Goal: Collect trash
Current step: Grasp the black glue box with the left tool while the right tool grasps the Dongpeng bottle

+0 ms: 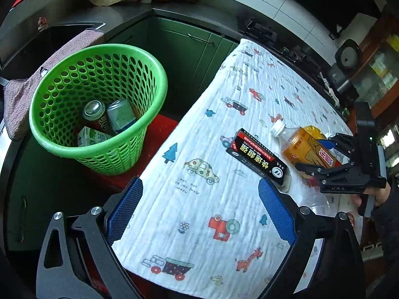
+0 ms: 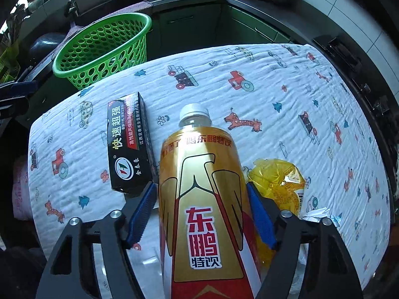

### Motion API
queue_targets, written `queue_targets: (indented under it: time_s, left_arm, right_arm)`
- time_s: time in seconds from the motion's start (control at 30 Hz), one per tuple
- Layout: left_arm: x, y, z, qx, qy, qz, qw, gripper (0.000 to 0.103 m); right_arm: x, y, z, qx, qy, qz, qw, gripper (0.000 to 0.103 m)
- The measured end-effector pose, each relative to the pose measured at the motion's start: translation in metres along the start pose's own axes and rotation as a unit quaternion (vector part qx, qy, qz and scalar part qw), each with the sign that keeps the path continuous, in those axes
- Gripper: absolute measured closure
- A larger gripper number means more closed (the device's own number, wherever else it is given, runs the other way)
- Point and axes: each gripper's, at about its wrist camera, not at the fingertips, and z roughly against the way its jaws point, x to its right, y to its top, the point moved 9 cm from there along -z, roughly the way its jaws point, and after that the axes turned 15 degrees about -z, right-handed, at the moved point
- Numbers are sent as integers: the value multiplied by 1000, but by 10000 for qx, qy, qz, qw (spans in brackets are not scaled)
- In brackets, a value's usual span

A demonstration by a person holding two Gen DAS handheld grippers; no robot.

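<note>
A gold-labelled drink bottle [image 2: 199, 186] with a white cap lies on the patterned tablecloth [image 2: 249, 99]. My right gripper [image 2: 199, 214] is shut on it, blue pads against both sides; in the left wrist view the bottle [image 1: 303, 147] sits in that gripper [image 1: 321, 157]. A black glue box [image 2: 129, 142] lies left of the bottle, also in the left wrist view [image 1: 258, 158]. My left gripper [image 1: 200, 211] is open and empty above the cloth, near the table's left edge. The green basket [image 1: 97, 107] holds two cans [image 1: 107, 117] and a carton [image 1: 91, 137].
A crumpled yellow wrapper [image 2: 279, 182] and white paper scrap [image 2: 319, 213] lie right of the bottle. The basket [image 2: 104, 47] stands on a red stool [image 1: 159, 134] beside the table. Green cabinets [image 1: 184, 49], a sink and a countertop with pots stand behind.
</note>
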Motion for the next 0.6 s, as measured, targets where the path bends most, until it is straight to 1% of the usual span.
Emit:
queue_targets:
  time_s: [0.03, 0.13, 0.37, 0.5, 0.6]
  left_arm:
    - [4, 1, -3, -45, -23, 25, 10000, 10]
    - [18, 4, -14, -182, -120, 127, 9997, 10]
    - [54, 15, -53, -632, -295, 502, 9963, 10]
    - [71, 18, -80, -945, -380, 1051, 9892, 10]
    - [78, 16, -99, -1182, -347, 1387, 9826, 10]
  right_arm:
    - [2, 0, 1, -10, 71, -66, 10000, 38]
    - [7, -2, 9, 89, 96, -218, 9997, 38]
    - [21, -12, 47, 518, 307, -616, 9963, 39]
    - [28, -18, 68, 764, 374, -780, 9933, 39]
    - [32, -22, 79, 899, 450, -872, 9911, 39]
